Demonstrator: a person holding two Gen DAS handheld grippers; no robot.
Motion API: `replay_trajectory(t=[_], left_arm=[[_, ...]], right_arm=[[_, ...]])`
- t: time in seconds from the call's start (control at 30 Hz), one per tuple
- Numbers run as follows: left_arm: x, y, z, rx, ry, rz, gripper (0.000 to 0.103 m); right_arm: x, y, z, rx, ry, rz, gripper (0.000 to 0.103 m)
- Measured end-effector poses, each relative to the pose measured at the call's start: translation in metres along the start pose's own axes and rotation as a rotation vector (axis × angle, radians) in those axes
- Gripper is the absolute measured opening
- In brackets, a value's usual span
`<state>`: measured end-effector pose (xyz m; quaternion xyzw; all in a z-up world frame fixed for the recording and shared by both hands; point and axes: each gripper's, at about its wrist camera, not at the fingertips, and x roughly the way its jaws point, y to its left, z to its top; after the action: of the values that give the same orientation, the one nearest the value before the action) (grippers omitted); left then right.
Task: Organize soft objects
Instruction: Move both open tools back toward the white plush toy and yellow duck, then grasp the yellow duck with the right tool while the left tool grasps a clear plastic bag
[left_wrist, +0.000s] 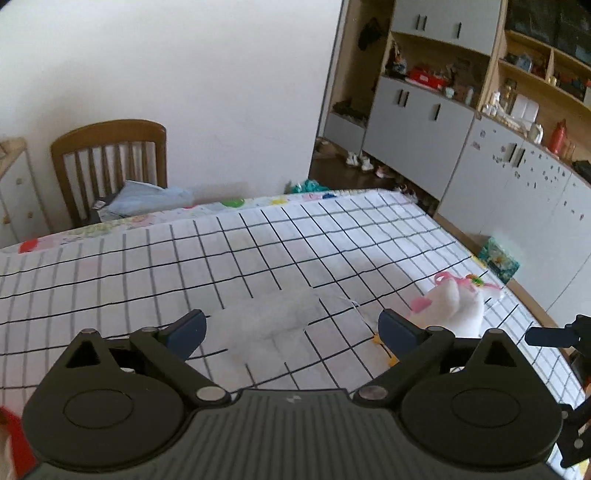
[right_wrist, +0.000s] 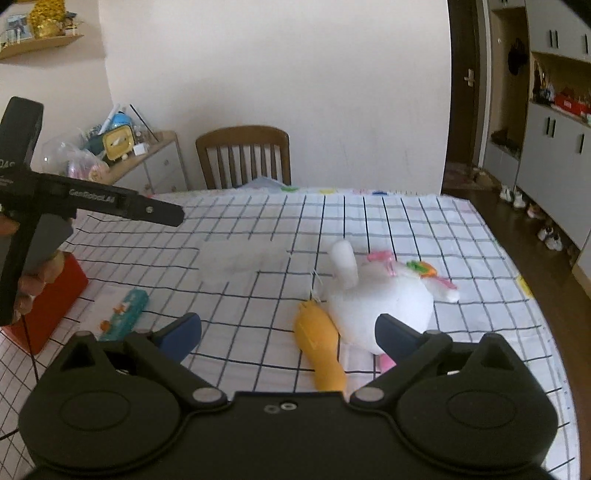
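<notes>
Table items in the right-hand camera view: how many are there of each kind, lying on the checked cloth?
Plush toys: 2, a white plush rabbit and a yellow-orange plush piece beside it.
Pencil cases: 1, the teal pencil case.
Boxes: 1, the red box at the left edge.
Total: 4 on the checked tablecloth.

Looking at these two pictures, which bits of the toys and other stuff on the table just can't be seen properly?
- White plush toy: its near underside is hidden by the right gripper in the right wrist view.
- Yellow plush piece: its lower end is covered by the gripper body.
- Red box: partly hidden by the hand.
- Shelf items: too small in the left wrist view.
</notes>
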<state>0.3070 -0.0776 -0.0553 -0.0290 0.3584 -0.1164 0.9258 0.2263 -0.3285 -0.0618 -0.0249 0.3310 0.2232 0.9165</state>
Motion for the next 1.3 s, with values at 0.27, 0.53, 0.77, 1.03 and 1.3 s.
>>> replay_trajectory(t=[0.27, 0.53, 0.77, 1.03, 1.3], left_arm=[[0.057, 0.002, 0.002, 0.016, 0.054, 0.004, 0.100], [0.098, 0.008, 0.003, 0.078, 0.088, 0.001, 0.100], [0.126, 0.017, -0.003, 0.129, 0.132, -0.014, 0.100], [0.143, 0.022, -0.010, 0.161, 0.159, 0.007, 0.099], [0.143, 0.025, -0.008, 0.138, 0.127, 0.060, 0.067]], right_arm=[[0.041, -0.009, -0.008, 0.011, 0.077, 0.022, 0.097], [0.069, -0.020, -0.017, 0.055, 0.131, 0.031, 0.092], [0.085, -0.019, -0.017, 0.051, 0.149, 0.039, 0.088], [0.100, -0.015, -0.019, 0.033, 0.179, 0.031, 0.072], [0.107, -0.012, -0.019, 0.019, 0.176, -0.038, 0.053]])
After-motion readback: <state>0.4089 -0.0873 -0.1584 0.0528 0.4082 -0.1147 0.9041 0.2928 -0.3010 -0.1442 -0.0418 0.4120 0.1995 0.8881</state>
